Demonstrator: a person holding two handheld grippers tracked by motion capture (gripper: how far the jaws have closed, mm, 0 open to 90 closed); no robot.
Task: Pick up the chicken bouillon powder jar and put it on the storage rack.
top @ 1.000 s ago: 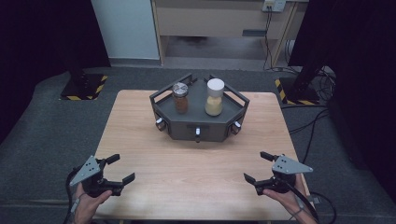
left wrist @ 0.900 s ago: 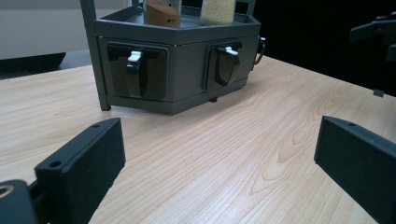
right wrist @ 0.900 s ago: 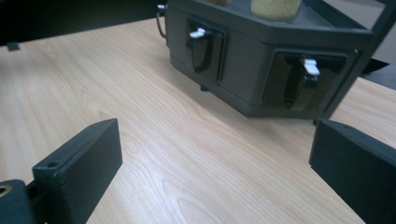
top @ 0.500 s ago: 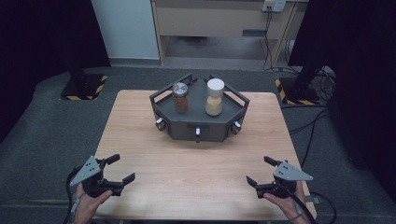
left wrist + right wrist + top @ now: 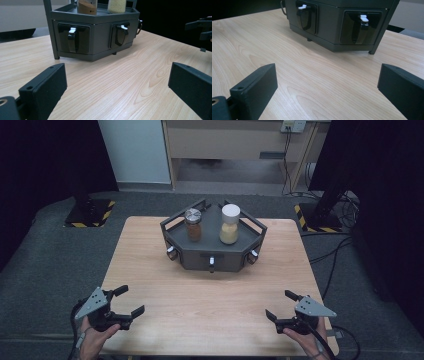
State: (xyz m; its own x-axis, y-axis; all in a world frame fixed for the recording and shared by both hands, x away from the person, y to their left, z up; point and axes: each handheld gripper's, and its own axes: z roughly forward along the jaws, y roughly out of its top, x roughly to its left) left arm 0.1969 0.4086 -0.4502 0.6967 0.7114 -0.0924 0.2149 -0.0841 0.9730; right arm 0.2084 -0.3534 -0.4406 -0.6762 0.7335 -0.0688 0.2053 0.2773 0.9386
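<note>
A dark grey six-sided rack (image 5: 212,254) stands at the middle back of the wooden table (image 5: 210,305). On top of it are two jars: one with brown powder and a metal lid (image 5: 193,225), one with yellow grains and a white lid (image 5: 229,224). Its side faces carry black hooks with white tips (image 5: 72,37) (image 5: 362,27). My left gripper (image 5: 128,301) is held open over the table's front left corner with nothing between its jaws. My right gripper (image 5: 281,305) is open and empty near the front right corner. The rack (image 5: 95,35) fills the upper part of the left gripper view.
The table stands on grey carpet. Behind it are a white cabinet (image 5: 135,150) and a wooden shelf unit (image 5: 235,145). Black stands with yellow-striped bases (image 5: 87,212) sit at back left and back right (image 5: 320,215), with cables on the floor at the right.
My right gripper has drifted slightly right and toward the table's front edge. The left gripper and the rack have stayed put.
</note>
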